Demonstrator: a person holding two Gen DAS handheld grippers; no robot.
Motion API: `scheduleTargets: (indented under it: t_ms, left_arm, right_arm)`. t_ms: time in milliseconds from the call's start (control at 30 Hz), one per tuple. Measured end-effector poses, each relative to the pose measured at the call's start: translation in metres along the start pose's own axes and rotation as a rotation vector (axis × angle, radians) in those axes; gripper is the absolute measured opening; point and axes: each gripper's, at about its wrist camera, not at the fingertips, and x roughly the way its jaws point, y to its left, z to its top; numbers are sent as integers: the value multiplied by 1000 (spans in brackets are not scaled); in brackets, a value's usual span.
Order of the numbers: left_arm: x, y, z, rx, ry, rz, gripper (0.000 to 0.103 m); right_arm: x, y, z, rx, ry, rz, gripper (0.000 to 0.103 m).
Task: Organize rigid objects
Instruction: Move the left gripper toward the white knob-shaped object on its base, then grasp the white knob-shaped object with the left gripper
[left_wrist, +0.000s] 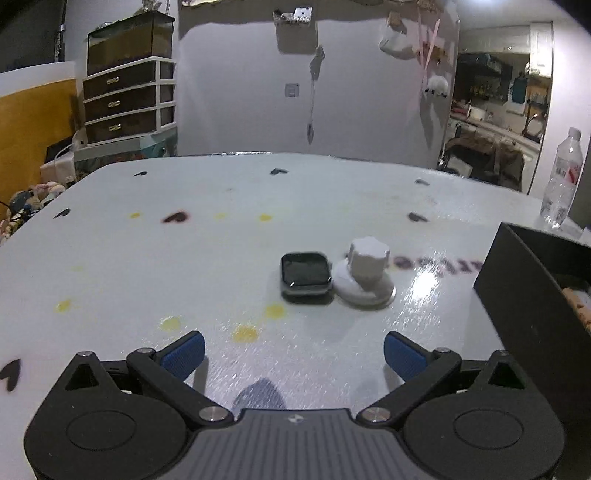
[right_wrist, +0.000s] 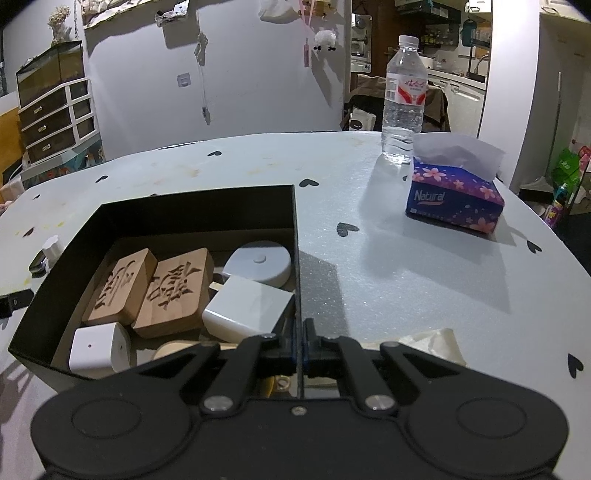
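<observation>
In the left wrist view a dark square watch body (left_wrist: 305, 275) lies on the white table, touching a white knob on a round base (left_wrist: 365, 275) to its right. My left gripper (left_wrist: 293, 352) is open and empty, a short way in front of both. In the right wrist view my right gripper (right_wrist: 300, 345) is shut on the right wall of a black box (right_wrist: 297, 258). The box holds two carved wooden blocks (right_wrist: 173, 288), a white round disc (right_wrist: 258, 262), a white square adapter (right_wrist: 247, 308) and a white rounded block (right_wrist: 98, 347).
The black box (left_wrist: 535, 306) stands at the right of the left wrist view. A water bottle (right_wrist: 404, 99) and a purple tissue box (right_wrist: 452, 197) stand at the table's far right. A crumpled tissue (right_wrist: 432, 343) lies by my right gripper. Drawers (left_wrist: 129, 103) stand beyond the table.
</observation>
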Motion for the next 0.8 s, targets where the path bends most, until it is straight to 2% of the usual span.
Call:
scheduleTargets:
  t_ms: [33,100,133,200,300,433,567,633,700,800]
  left_arm:
    - [0,-1,1,1,-11,-18,91]
    - [0,-6,6,16,-31,-47,75]
    - [1,-11,9,33,-50,-55,72]
    - [3,-19,13,65,-74,-68,59]
    - [9,-31,20,106,-94,-85,56]
    - [22,-44,26,161,-89,-56,56]
    - [31,-49,31,173,-80,-38,52]
    - [34,-50,33,174,-77,-44,47]
    - [38,-51,35,171,-64,-48,31]
    - [38,-52,36,161,-62,-52,31]
  right_arm:
    - [0,0,0,-1,-1,-2,4]
    - [0,1,0,-3,-1,-6,4]
    - [0,1,0,-4,-1,-7,4]
    - [0,2,0,-3,-1,-6,4]
    - [0,2,0,-3,-1,-6,4]
    - [0,2,0,-4,-2,-4,4]
    - [0,1,0,-4,-3,-1,4]
    - [0,1,0,-3,-2,-2,4]
    - [1,1,0,-2,-2,-1,4]
    - [1,0,0,-1,-1,0,4]
